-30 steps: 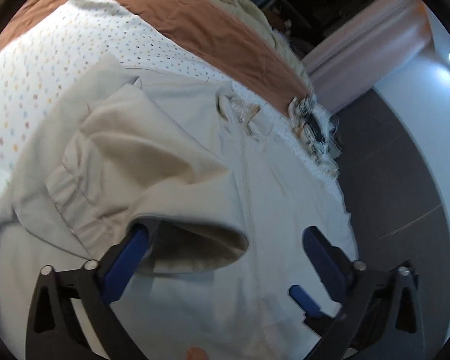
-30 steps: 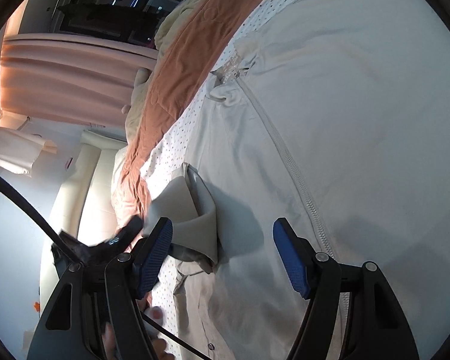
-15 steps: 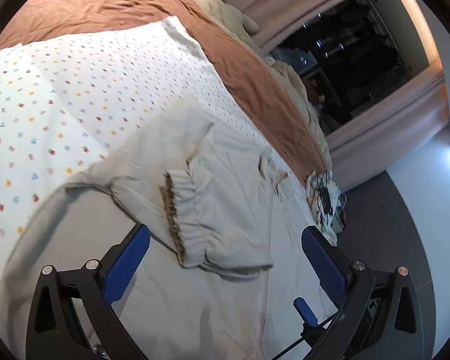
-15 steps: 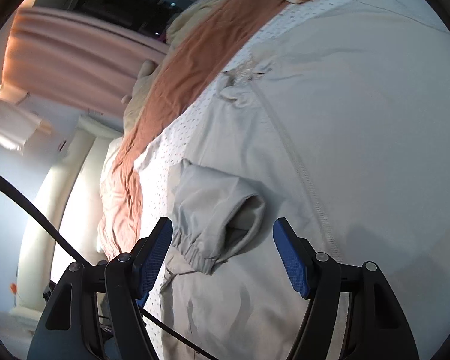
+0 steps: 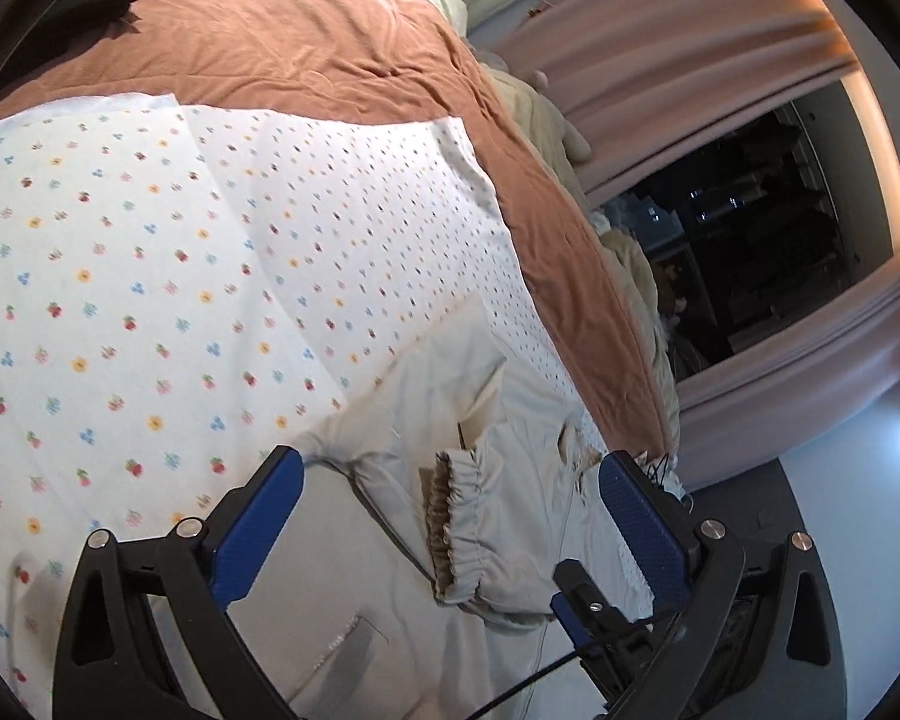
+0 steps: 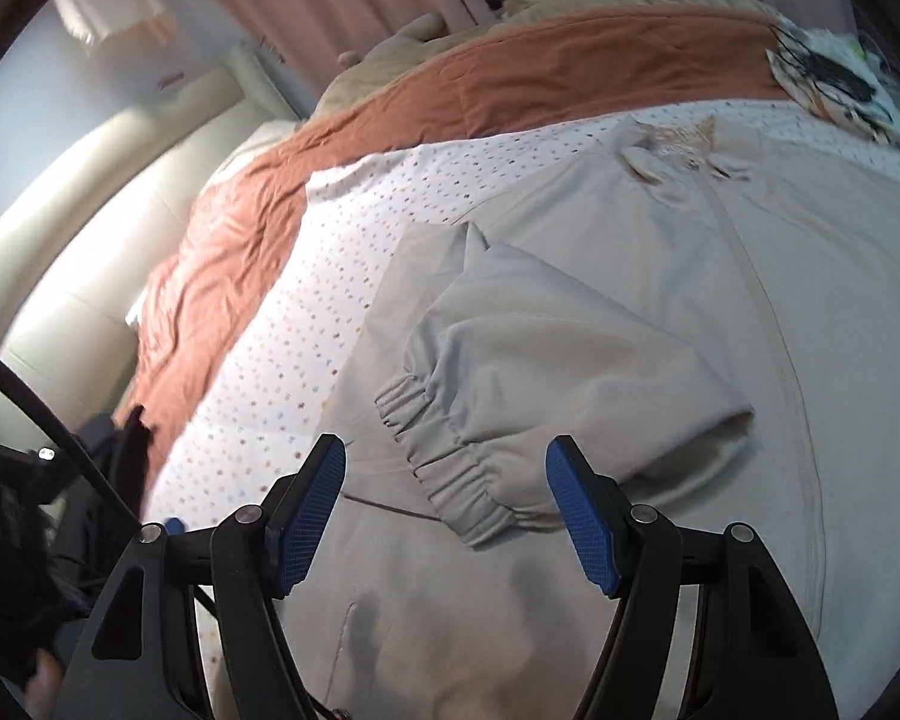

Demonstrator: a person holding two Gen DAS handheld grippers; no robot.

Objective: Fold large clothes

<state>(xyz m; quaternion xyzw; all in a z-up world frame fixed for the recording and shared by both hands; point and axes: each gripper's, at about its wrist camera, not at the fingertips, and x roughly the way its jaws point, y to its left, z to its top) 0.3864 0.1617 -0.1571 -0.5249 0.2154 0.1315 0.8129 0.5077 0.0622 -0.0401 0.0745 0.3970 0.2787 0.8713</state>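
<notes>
A large pale grey zip jacket [image 6: 660,360] lies spread on the bed, also showing in the left wrist view [image 5: 510,510]. One sleeve [image 6: 540,372] is folded inward over the jacket's front, its elastic cuff [image 6: 444,468] lying on the body; the cuff shows in the left wrist view too [image 5: 456,528]. My left gripper [image 5: 450,516] is open and empty, held above the cuff. My right gripper [image 6: 450,498] is open and empty, also held above the cuff. The zip [image 6: 774,330] runs down the jacket's middle.
The jacket rests on a white flower-dotted sheet [image 5: 150,276] over a rust-brown blanket [image 5: 306,42]. Pink curtains [image 5: 660,54] and a dark window are behind. A cream headboard [image 6: 78,192] stands at left. Small cluttered items [image 6: 834,78] lie by the collar.
The left gripper let go of the sleeve, which now lies folded on the jacket's front. Both grippers have drawn back and up from the cloth, still open.
</notes>
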